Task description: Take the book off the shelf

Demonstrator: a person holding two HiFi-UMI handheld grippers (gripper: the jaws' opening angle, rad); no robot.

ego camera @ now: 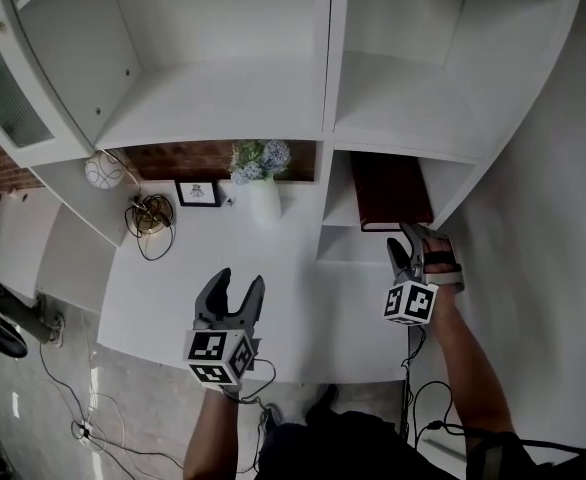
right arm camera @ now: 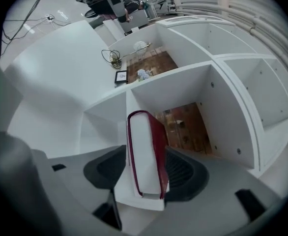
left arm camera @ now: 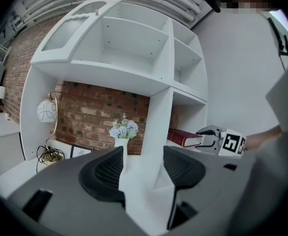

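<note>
Right gripper [ego camera: 410, 243] is up at the low right bay of the shelf [ego camera: 403, 128], and the book [right arm camera: 145, 154] is right there between my jaws. It lies flat on the bay's floor, red cover up, near end poking out at me. Its long axis runs straight back into the bay, away from my jaws, so the way out is straight back toward me. My jaws are spread and straddle its thickness, one by each cover. One pad shows a clear gap to the book, and the other sits so close I can't say whether it touches. Either way that's no pinch yet — I'd judge the squeeze comes first, then the pull.

Left gripper [ego camera: 240, 280] hangs well apart, low over the desk [ego camera: 273, 348], jaws spread with nothing in them. The right one is plainly the nearer.

The floor under the book is smooth and white, so it should slide easily. The bay is snug, with a board above and walls on either side, so I'd keep the draw level. The bays above are bare. To the left, well clear, a vase [ego camera: 263, 203] of flowers stands before a brick wall [ego camera: 193, 158].
</note>
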